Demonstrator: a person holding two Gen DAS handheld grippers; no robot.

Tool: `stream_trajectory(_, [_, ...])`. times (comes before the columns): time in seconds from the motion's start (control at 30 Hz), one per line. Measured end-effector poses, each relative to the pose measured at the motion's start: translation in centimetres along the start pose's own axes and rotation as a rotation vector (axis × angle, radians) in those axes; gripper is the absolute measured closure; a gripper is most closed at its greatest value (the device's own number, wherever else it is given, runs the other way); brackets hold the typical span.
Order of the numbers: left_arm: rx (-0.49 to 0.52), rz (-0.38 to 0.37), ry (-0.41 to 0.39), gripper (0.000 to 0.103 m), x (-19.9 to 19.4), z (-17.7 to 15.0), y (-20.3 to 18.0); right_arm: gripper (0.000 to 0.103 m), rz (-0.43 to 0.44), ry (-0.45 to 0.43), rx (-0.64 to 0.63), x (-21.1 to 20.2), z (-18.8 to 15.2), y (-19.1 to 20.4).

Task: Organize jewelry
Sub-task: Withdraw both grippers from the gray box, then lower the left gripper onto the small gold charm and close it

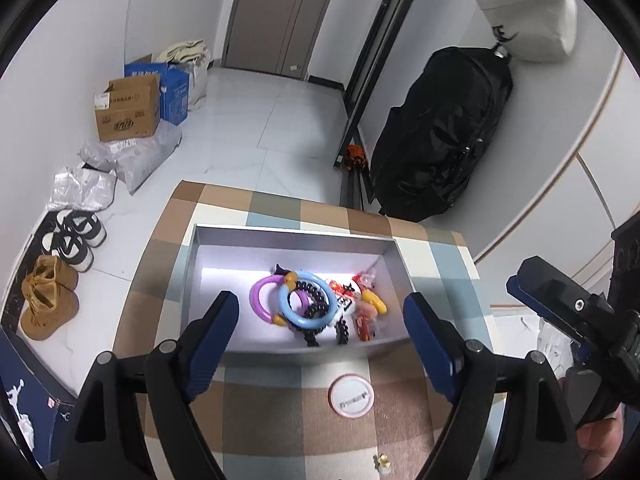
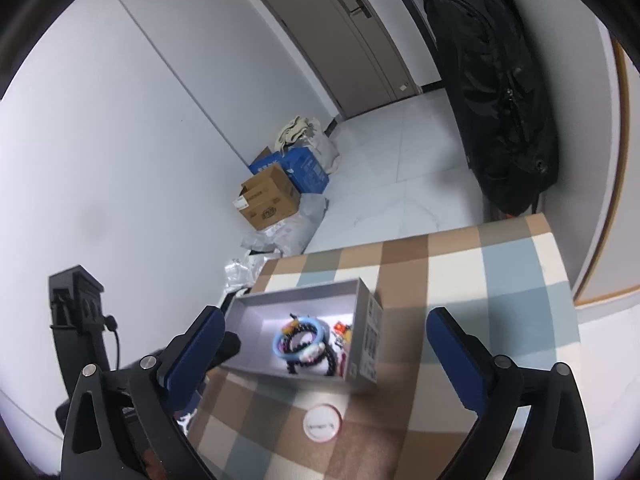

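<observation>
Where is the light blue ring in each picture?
Left wrist view: the light blue ring lies in the middle of the grey box, between the gripper fingers.
Right wrist view: the same ring sits in the box, lower centre.
Shared landmark: the round white lid on the checked cloth, just in front of the box.

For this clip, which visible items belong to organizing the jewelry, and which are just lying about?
Job: grey box, blue ring, purple ring, black bead bracelet, small charm on the cloth.
Lying about: round white lid, cardboard box, black bag, shoes.
</observation>
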State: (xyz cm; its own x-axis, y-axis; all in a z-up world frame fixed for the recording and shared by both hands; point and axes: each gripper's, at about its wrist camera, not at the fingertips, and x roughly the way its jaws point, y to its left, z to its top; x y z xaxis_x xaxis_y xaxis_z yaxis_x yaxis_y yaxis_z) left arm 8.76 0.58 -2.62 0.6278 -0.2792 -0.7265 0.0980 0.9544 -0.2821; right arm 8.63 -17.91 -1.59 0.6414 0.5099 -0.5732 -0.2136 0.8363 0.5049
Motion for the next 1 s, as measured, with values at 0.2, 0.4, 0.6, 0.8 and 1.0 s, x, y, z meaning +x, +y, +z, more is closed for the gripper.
stream_trajectory(0.2, [0.051,0.026,-0.025,0.022,-1.1,-1.6,-0.7,0.0,-0.042,0.001,-0.012,-1.0,-1.8,-0.3])
stream_trajectory(0.4, [0.085,0.041,-0.02,0.022,-1.6,-2.9,-1.2,0.0,-0.082,0.021,-0.026,-1.7,-3.0,-0.8])
stream_trajectory(0.6, [0.095,0.027,0.024,0.022,-1.5,-4.1,-1.3,0.0,-0.128,0.039,-0.049,-2.2,-4.0,-1.3])
stream_trajectory(0.8, [0.159,0.01,0.089,0.022,-0.8,-5.7,-2.8,0.0,-0.155,0.049,-0.043,-2.8,-4.6,-2.2])
stream_trajectory(1.0, [0.2,-0.008,0.174,0.022,0.3,-7.2,-3.6,0.0,-0.173,0.051,-0.046,-3.3,-4.9,-2.8])
